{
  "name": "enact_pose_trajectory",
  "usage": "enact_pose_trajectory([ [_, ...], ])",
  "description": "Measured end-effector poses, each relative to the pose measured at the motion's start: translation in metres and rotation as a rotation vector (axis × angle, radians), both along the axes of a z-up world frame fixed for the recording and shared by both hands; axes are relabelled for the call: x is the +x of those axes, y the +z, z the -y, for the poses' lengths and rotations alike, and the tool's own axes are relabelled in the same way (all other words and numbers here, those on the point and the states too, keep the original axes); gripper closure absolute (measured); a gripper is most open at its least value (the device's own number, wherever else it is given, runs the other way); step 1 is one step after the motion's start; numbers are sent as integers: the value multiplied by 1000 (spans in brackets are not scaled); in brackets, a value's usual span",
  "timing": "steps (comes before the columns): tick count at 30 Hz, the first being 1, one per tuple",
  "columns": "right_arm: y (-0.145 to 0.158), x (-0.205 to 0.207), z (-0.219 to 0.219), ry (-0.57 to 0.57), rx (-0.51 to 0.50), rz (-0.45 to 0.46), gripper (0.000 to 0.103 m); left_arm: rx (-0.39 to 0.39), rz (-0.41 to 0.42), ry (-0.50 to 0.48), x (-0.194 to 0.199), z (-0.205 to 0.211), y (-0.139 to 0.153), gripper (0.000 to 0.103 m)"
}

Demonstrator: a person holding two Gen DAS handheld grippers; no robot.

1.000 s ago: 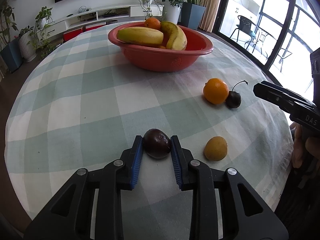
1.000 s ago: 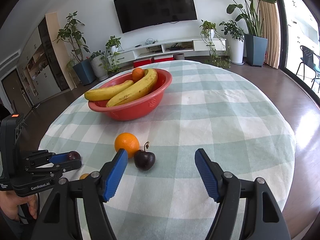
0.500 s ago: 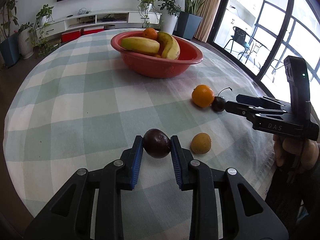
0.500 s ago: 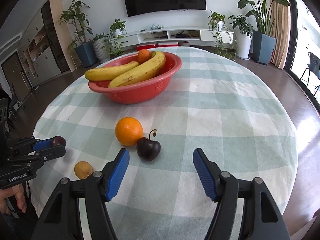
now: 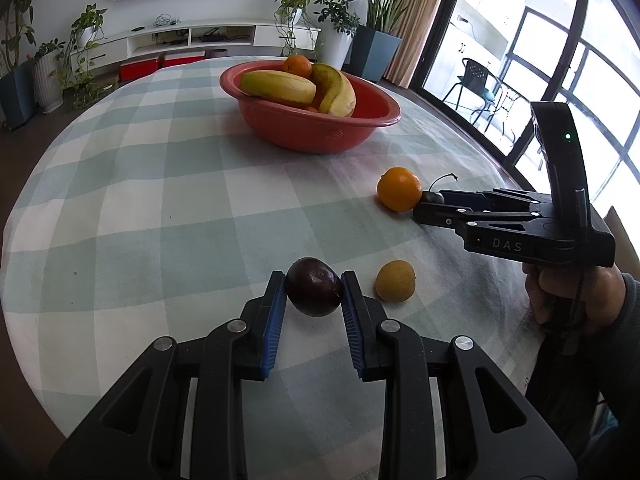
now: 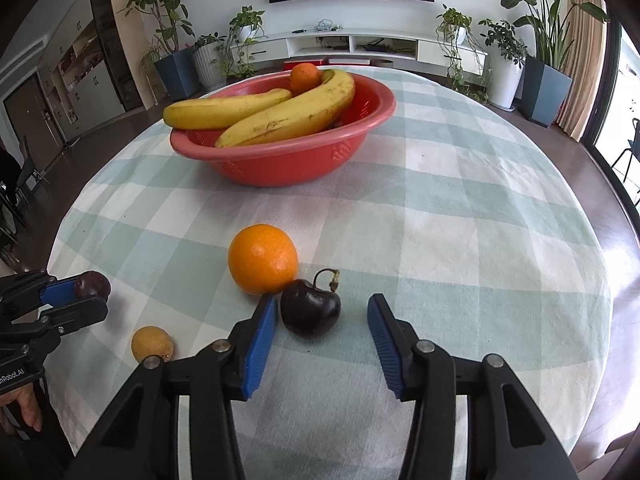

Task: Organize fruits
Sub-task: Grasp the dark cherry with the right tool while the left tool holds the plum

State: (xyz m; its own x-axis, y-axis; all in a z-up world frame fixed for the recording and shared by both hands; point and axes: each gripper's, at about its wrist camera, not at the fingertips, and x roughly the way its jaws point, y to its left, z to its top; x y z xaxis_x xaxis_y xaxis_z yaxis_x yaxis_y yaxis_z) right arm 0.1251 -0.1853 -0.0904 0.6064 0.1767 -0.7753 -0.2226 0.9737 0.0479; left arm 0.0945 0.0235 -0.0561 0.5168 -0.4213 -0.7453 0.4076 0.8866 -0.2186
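a: left gripper [image 5: 314, 294] is clamping the dark plum [image 5: 314, 292], both blue pads pressing its sides, jaws nearly as narrow as they go. the fruit is sitting at the very tips, clear of the checked tablecloth [image 5: 160, 208].

b: right gripper [image 6: 322, 320] is standing partly open around the dark cherry [image 6: 310, 308]. its jaws have just been closing. the cherry is lying between them, close against the left pad, with a clear gap to the right pad; not gripped.

a: the orange [image 6: 263, 258] is resting just beyond the left pad's tip, touching the cherry.

b: a small yellow fruit [image 6: 152, 344] is lying outside the right gripper's jaws, to the left, and just right of the left gripper's jaws in the left wrist view.

a: well ahead of both pairs of jaws, the red bowl [image 6: 280, 160] is holding two bananas [image 6: 280, 114] and a tangerine [image 6: 305, 76].
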Motion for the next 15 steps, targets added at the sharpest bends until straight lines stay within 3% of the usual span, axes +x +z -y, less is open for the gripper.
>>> enact_pose_trajectory([
  [8, 0, -3, -7, 36, -17, 13, 70, 0, -2, -1, 0, 1, -2, 77],
  [15, 4, -7, -3, 24, 4, 16, 71, -5, 4, 0, 1, 1, 0, 77],
])
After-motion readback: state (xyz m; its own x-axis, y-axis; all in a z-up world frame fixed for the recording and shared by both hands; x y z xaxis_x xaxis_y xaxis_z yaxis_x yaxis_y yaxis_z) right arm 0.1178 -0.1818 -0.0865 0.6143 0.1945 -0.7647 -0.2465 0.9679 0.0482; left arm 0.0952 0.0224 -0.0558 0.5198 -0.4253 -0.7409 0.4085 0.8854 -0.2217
